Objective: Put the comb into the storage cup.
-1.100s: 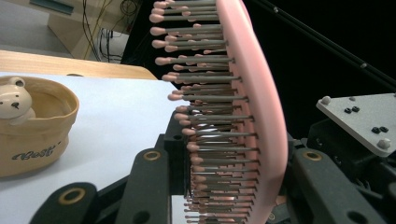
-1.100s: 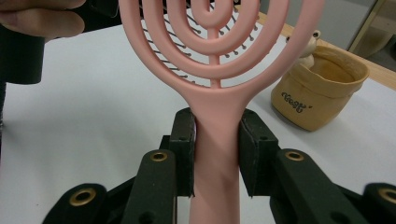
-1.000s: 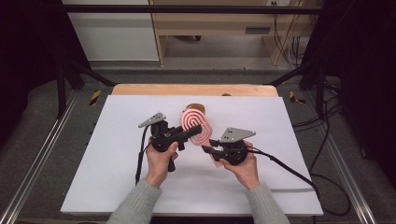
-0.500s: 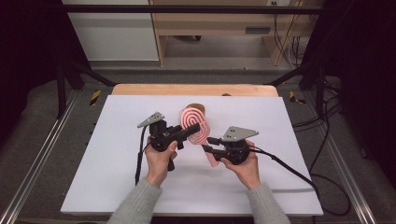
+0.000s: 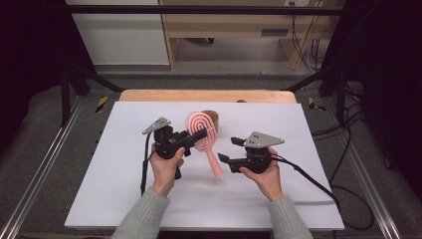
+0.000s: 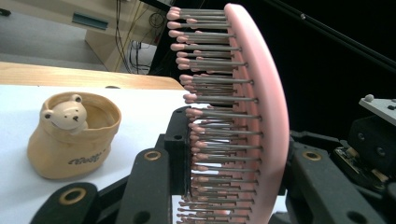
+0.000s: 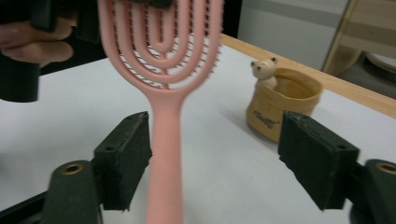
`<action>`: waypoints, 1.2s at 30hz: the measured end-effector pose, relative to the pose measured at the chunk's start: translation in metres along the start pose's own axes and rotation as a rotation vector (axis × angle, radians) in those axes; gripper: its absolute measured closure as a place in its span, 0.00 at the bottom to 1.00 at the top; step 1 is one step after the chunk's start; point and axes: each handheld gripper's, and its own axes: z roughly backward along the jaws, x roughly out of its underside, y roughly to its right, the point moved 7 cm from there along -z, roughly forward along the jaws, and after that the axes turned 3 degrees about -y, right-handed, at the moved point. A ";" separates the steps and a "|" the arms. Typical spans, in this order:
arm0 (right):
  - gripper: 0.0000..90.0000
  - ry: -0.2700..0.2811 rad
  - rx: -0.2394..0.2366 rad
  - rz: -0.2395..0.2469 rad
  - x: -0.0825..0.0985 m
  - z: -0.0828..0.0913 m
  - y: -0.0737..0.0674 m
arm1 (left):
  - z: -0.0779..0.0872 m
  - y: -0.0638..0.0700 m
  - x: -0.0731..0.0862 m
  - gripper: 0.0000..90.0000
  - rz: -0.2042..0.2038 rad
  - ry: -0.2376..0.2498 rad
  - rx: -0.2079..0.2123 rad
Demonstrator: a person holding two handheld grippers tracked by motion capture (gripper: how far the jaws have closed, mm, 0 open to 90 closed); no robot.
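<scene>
High view: the pink brush is up off the white table, head pinched in the left gripper, handle slanting down toward the right gripper. A sec ago the right gripper sat closer in at the handle end; now it's a bit further right w/ jaws spread, so it looks like a hand-over in progress, brush carried by the left only. A tan bear pot stands on the table just behind the brush head.

Left gripper view: jaws closed narrow on the brush head, one pad on the bristle side, the other on the smooth back (bristles run sideways, so the head is edge-on here). Bear pot stands upright on the table, apart from the brush.

Right gripper view: jaws wide apart, holding nothing. The brush handle hangs between them, right beside the left-hand pad; touching or not, can't tell. The other pad is well clear. Bear pot sits beyond. My guess is next is closing on the handle.
</scene>
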 end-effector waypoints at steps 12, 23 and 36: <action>0.10 0.009 0.030 -0.053 0.013 0.010 0.023 | 0.007 -0.003 -0.009 0.69 -0.026 0.014 -0.024; 0.01 -0.001 0.054 -0.098 0.024 0.018 0.036 | 0.012 0.000 -0.020 0.69 -0.049 0.027 -0.032; 0.01 -0.016 0.076 -0.138 0.044 0.033 0.054 | 0.012 -0.003 -0.027 0.70 -0.061 0.022 -0.049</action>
